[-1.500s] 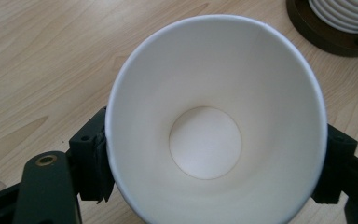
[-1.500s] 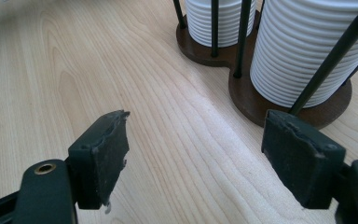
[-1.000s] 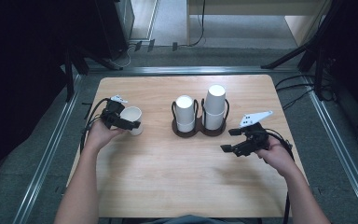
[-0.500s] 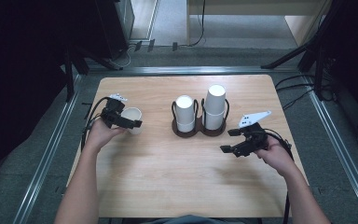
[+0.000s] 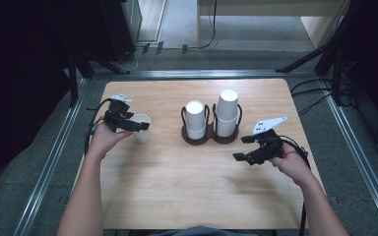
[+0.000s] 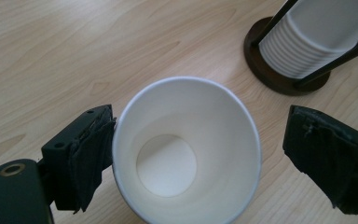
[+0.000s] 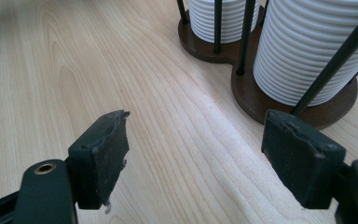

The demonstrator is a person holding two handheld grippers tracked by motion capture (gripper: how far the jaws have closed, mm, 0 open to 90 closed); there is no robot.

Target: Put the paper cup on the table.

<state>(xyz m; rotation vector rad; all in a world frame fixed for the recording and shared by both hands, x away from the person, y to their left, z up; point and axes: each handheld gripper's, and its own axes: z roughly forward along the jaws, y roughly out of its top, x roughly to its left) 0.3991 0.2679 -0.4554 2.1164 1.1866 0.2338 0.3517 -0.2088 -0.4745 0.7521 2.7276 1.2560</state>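
Note:
A single white paper cup (image 5: pixel 142 130) stands upright and empty on the wooden table (image 5: pixel 177 187) at the left. My left gripper (image 5: pixel 139 124) is open around it. In the left gripper view one jaw touches the rim of the cup (image 6: pixel 186 149) and the other stands a little apart from it, so the left gripper (image 6: pixel 200 156) does not clamp it. My right gripper (image 5: pixel 241 148) hovers open and empty at the right, just in front of a dark two-post cup holder (image 5: pixel 209 138). The right gripper (image 7: pixel 196 154) has bare wood between its jaws.
The holder carries two stacks of upturned white cups: a shorter one (image 5: pixel 195 118) and a taller one (image 5: pixel 226 110). In the right gripper view these stacks (image 7: pixel 307 56) stand close ahead on the brown base (image 7: pixel 261 100). Metal rails and cables border the table.
My right gripper has drifted slightly left and toward the person. The left gripper and the cup have barely shifted.

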